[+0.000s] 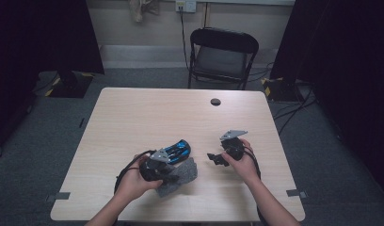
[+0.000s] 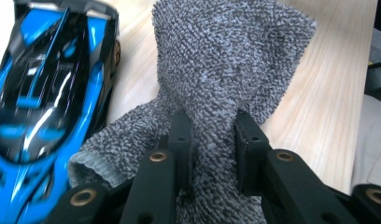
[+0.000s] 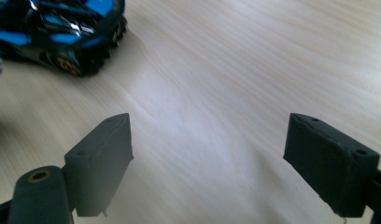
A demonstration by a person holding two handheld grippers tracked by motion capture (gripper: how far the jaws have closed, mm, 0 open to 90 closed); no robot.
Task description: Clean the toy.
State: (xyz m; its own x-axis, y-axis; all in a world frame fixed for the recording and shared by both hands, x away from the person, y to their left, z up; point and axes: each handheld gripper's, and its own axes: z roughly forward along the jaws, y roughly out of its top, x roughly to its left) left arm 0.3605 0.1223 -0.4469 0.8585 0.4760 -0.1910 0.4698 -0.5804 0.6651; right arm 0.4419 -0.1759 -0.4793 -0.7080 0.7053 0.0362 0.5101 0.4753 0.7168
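Grey knitted cloth (image 2: 226, 70) is pinched in the left gripper (image 2: 209, 140) beside an unlabelled blue toy car (image 2: 44, 88); right gripper (image 3: 207, 158) gapes empty.

High overhead, two close gripper views

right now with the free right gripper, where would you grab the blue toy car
Probably across the toy car at its middle, jaws on its two long flanks, coming from above. It sits flat on its wheels on the table, low and narrow, and the right gripper stands open with nothing between its jaws.
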